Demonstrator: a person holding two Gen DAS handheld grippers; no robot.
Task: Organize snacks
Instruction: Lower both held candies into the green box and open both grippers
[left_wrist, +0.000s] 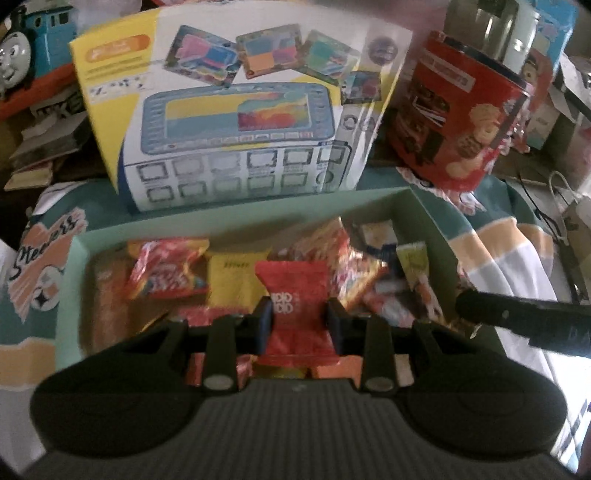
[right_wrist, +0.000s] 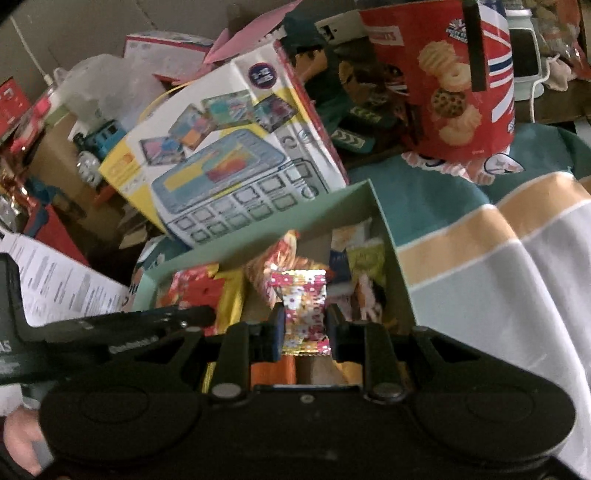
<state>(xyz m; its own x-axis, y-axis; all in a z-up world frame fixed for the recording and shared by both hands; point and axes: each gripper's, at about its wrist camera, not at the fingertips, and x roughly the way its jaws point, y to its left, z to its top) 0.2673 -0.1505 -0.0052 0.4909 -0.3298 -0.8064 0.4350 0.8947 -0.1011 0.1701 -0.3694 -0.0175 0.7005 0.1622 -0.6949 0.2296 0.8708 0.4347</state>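
Note:
A pale green box (left_wrist: 236, 221) holds several snack packets. My left gripper (left_wrist: 300, 325) is shut on a red snack packet (left_wrist: 293, 291) and holds it over the box. My right gripper (right_wrist: 305, 330) is shut on a red, white and gold patterned packet (right_wrist: 301, 295), over the same box (right_wrist: 332, 210). The right gripper's body shows at the right of the left wrist view (left_wrist: 517, 317); the left gripper's body shows at the left of the right wrist view (right_wrist: 110, 332).
A toy tablet carton (left_wrist: 236, 110) stands right behind the box. A red biscuit tin (left_wrist: 458, 125) stands at the back right on a teal, tan and white cloth (right_wrist: 498, 258). A blue toy train (left_wrist: 26, 55) is at far left. A printed sheet (right_wrist: 55, 277) lies left.

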